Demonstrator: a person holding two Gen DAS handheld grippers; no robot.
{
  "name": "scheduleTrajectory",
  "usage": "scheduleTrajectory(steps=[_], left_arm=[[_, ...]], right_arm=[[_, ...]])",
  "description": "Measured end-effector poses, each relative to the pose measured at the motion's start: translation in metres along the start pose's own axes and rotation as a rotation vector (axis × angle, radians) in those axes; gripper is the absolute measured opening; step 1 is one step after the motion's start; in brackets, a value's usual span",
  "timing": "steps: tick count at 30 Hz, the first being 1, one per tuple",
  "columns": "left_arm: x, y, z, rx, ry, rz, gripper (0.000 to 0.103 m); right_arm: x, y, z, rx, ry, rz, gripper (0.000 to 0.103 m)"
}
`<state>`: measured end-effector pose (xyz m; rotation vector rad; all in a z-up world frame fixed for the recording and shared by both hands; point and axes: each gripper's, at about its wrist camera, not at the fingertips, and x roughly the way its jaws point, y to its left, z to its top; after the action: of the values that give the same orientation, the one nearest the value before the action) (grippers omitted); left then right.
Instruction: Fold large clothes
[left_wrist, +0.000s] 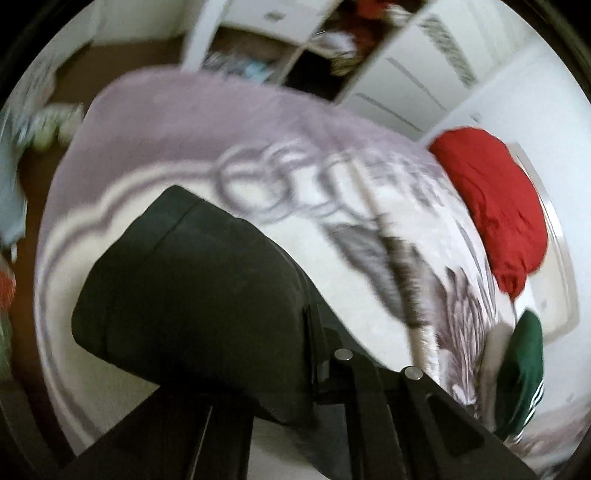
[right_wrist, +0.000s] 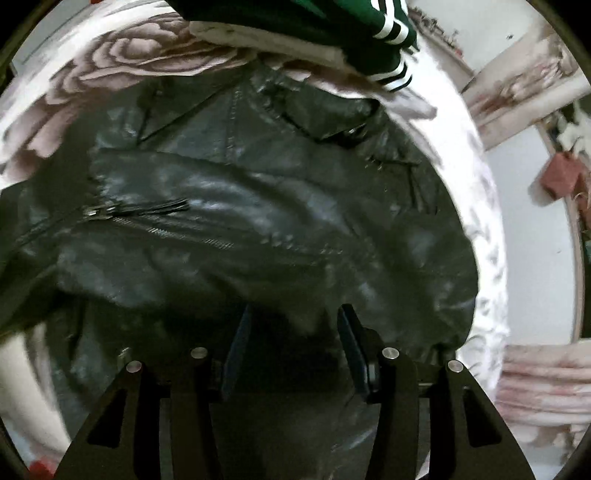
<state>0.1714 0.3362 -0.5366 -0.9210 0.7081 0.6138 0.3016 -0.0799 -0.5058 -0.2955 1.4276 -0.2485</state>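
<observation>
A black leather jacket (right_wrist: 258, 206) with zips lies spread on a bed with a rose-print cover (right_wrist: 122, 55). My right gripper (right_wrist: 293, 332) is open just above its lower part, fingers apart and empty. In the left wrist view, my left gripper (left_wrist: 314, 332) is shut on a black part of the jacket (left_wrist: 192, 295), which hangs lifted above the bed cover (left_wrist: 184, 122). The left fingertips are hidden by the fabric.
A red garment (left_wrist: 495, 206) lies at the bed's far right. A green garment with white stripes (left_wrist: 524, 373), also in the right wrist view (right_wrist: 354, 22), lies on the bed beyond the jacket. White wardrobes (left_wrist: 406, 74) stand behind. Folded pink bedding (right_wrist: 546, 387) sits at right.
</observation>
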Motion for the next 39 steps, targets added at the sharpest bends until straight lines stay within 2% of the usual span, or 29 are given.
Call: scheduleTrajectory(steps=[2, 4, 8, 13, 17, 23, 27, 29, 32, 34, 36, 37, 38, 39], left_arm=[[-0.013, -0.02, 0.001, 0.084, -0.035, 0.003, 0.004], [-0.028, -0.047, -0.002, 0.192, -0.061, 0.012, 0.004], [-0.051, -0.104, -0.022, 0.377, -0.103, 0.007, 0.004], [-0.072, -0.176, -0.076, 0.58, -0.107, -0.044, 0.003], [-0.084, -0.232, -0.136, 0.718, -0.074, -0.106, 0.003], [-0.106, -0.325, -0.256, 0.917, 0.045, -0.263, 0.003], [-0.097, -0.375, -0.353, 1.053, 0.194, -0.35, 0.003], [-0.087, -0.389, -0.39, 1.115, 0.254, -0.341, 0.004], [-0.059, -0.395, -0.437, 1.197, 0.34, -0.241, 0.006], [-0.044, -0.393, -0.451, 1.238, 0.378, -0.159, 0.015], [-0.036, -0.389, -0.455, 1.252, 0.413, -0.133, 0.028], [-0.037, -0.382, -0.455, 1.254, 0.416, -0.131, 0.049], [-0.038, -0.381, -0.457, 1.26, 0.426, -0.128, 0.065], [-0.041, -0.38, -0.454, 1.268, 0.43, -0.124, 0.093]], right_arm=[[0.01, -0.004, 0.004, -0.002, 0.018, 0.01, 0.062], [0.015, -0.005, 0.006, -0.003, 0.02, 0.014, 0.069], [0.021, -0.013, 0.009, -0.026, 0.003, 0.065, 0.074], [0.019, -0.037, 0.012, -0.019, -0.001, 0.15, 0.074], [0.024, -0.09, 0.017, 0.048, 0.018, 0.243, 0.074], [0.041, -0.207, 0.004, 0.218, 0.05, 0.309, 0.074], [0.066, -0.278, -0.02, 0.309, 0.1, 0.29, 0.074], [0.083, -0.308, -0.037, 0.348, 0.133, 0.28, 0.074], [0.106, -0.342, -0.061, 0.423, 0.196, 0.316, 0.074], [0.116, -0.356, -0.075, 0.469, 0.225, 0.36, 0.074], [0.126, -0.371, -0.086, 0.527, 0.244, 0.45, 0.074], [0.13, -0.378, -0.091, 0.559, 0.249, 0.502, 0.074], [0.132, -0.384, -0.094, 0.588, 0.25, 0.552, 0.074], [0.133, -0.387, -0.097, 0.616, 0.248, 0.597, 0.074]])
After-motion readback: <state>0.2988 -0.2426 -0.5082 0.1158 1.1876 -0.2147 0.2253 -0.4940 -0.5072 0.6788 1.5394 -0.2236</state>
